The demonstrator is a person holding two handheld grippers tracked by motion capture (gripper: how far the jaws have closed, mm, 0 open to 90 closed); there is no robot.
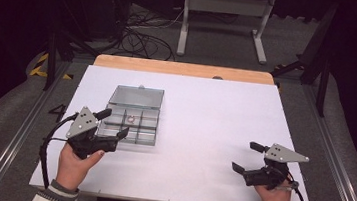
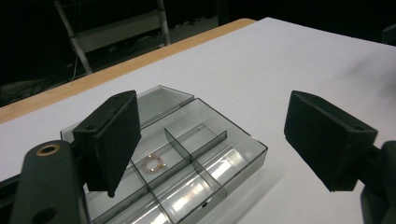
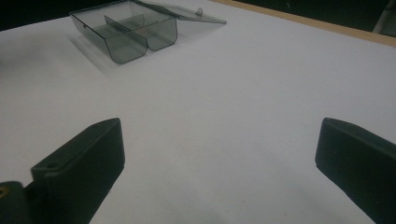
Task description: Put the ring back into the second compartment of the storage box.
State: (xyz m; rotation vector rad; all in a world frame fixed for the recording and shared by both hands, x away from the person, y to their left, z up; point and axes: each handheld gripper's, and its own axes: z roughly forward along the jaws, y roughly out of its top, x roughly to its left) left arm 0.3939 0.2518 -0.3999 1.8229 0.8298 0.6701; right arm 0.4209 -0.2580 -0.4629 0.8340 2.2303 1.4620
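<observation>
Left gripper (image 1: 113,124) is hovering at the near-left edge of the clear compartment box (image 1: 131,120), jaws standing wide apart w/ nothing between them. Box is sitting on the white bench (image 1: 213,134), left of centre, lid (image 1: 137,96) lying open flat on the far side. A small ring-shaped item w/ beads (image 2: 154,163) is lying in a middle compartment. Right gripper (image 1: 248,158) is resting near the bench's near-right edge, well apart from the box, jaws also spread wide, gripping nothing.
</observation>
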